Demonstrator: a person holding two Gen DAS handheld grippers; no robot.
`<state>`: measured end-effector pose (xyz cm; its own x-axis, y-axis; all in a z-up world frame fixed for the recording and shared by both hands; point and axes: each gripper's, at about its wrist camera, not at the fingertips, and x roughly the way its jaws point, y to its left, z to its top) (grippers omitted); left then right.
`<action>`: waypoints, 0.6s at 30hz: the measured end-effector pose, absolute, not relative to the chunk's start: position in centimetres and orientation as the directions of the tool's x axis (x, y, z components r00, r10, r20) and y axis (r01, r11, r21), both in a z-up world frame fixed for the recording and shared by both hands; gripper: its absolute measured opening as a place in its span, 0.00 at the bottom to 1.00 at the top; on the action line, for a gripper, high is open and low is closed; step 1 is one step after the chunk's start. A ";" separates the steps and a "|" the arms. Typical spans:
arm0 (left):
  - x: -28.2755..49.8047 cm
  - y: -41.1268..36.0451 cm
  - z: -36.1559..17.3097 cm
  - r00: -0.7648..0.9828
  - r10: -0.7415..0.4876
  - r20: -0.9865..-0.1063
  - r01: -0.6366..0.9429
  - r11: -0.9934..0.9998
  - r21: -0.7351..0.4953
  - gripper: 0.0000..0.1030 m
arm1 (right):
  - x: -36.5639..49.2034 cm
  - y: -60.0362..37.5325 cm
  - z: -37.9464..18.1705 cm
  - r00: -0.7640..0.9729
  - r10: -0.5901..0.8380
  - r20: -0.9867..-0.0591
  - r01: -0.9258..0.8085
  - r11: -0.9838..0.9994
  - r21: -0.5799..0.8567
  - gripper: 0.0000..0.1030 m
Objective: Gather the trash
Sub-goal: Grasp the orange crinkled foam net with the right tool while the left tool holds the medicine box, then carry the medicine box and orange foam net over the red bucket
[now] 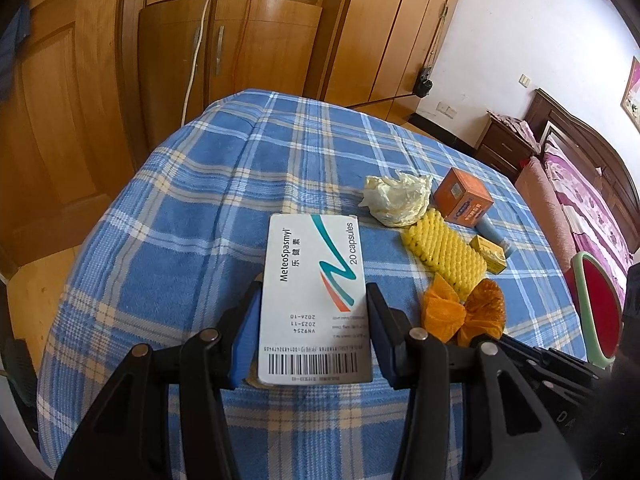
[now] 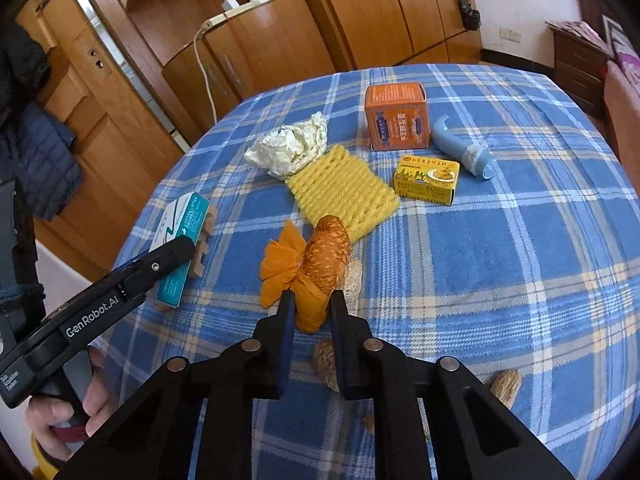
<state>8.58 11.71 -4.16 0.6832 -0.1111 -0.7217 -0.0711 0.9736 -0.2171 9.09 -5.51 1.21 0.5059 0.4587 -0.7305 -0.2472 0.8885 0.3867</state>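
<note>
Left gripper (image 1: 314,320) jaws clamp the MeteoSpasmyl capsule box (image 1: 316,280). Right gripper (image 2: 310,308) jaws pinch the orange mesh net (image 2: 320,264), lower centre; lift slowly, checking it clears the peanut shells (image 2: 506,386).

Your open room is the bare checked cloth (image 2: 500,272) to the right; ahead, the yellow foam net (image 2: 344,192), crumpled paper (image 2: 292,148), orange box (image 2: 396,116), yellow box (image 2: 426,180) and blue tube (image 2: 464,148) crowd the way
</note>
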 end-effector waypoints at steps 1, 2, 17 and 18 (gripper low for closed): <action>8.5 11.7 -4.1 0.684 -0.114 -0.721 -0.069 0.973 -0.219 0.49 | 8.9 -5.7 1.4 0.514 0.459 -0.725 -0.248 0.888 0.387 0.14; 8.5 11.6 -4.0 0.684 -0.115 -0.720 -0.068 0.973 -0.220 0.49 | 8.7 -5.8 1.6 0.522 0.459 -0.719 -0.247 0.888 0.387 0.13; 8.0 9.3 -2.2 0.690 -0.187 -0.699 0.007 0.968 -0.253 0.49 | 5.9 -11.1 4.8 0.642 0.418 -0.643 -0.174 0.896 0.409 0.12; 8.0 8.9 -2.0 0.688 -0.199 -0.698 0.017 0.966 -0.259 0.49 | 5.7 -11.4 5.1 0.651 0.412 -0.638 -0.167 0.897 0.409 0.12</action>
<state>8.00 8.91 -2.03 0.6876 -0.1995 -0.6981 0.0170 0.9657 -0.2592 5.67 -11.41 5.05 0.6509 0.4118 -0.6378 -0.1670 0.8972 0.4088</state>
